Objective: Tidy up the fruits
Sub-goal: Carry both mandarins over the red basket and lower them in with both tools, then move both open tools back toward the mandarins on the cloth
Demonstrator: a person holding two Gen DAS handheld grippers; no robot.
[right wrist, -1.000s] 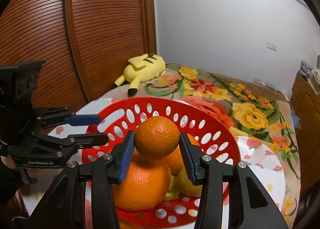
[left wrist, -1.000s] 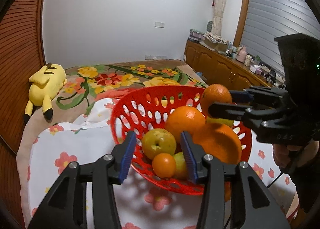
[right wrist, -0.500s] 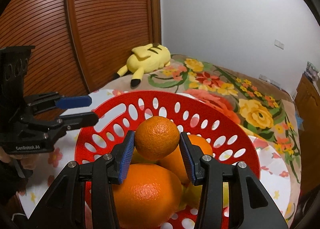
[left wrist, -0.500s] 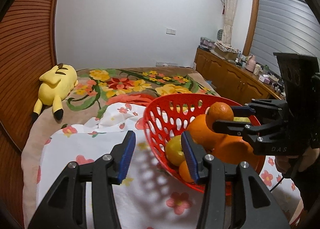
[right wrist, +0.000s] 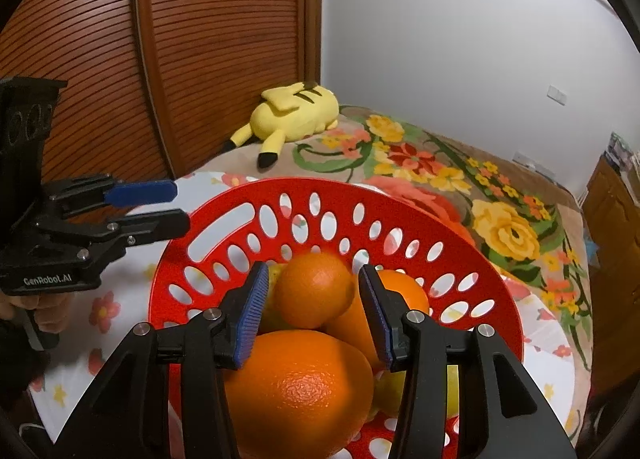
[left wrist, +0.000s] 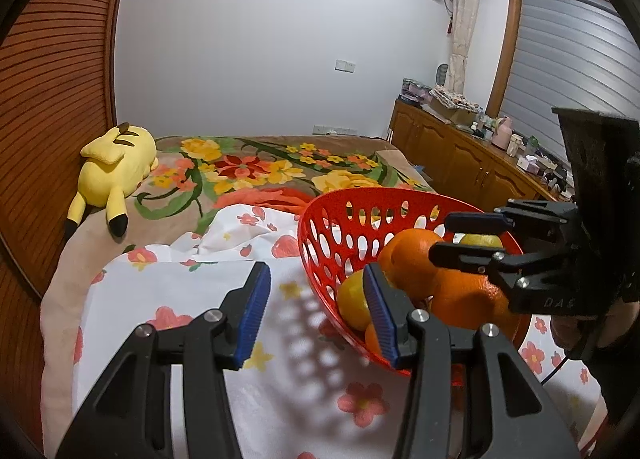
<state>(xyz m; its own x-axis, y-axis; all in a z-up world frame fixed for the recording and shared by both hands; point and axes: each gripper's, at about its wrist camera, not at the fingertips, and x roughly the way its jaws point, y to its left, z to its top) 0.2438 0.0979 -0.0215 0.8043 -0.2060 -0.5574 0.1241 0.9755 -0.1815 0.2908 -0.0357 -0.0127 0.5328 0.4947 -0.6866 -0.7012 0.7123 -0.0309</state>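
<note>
A red perforated basket [right wrist: 248,219] stands on the flowered white cloth and holds several oranges and yellow fruits. A small orange [right wrist: 314,291] rests on top of the pile between the fingers of my right gripper [right wrist: 316,305], with gaps on both sides; the jaws are open. A large orange [right wrist: 300,391] lies just below it. My left gripper [left wrist: 316,303] is open and empty, over the cloth at the basket's [left wrist: 320,235] left edge. The right gripper [left wrist: 468,239] also shows in the left wrist view, over the fruit.
A yellow plush toy [left wrist: 114,163] lies at the far left of the flowered blanket, against a slatted wooden wall [right wrist: 224,39]. A wooden cabinet [left wrist: 460,151] with clutter on top runs along the right side of the room.
My right gripper lowered the small orange onto the pile and opened off it. My left gripper drew back left, away from the basket.
</note>
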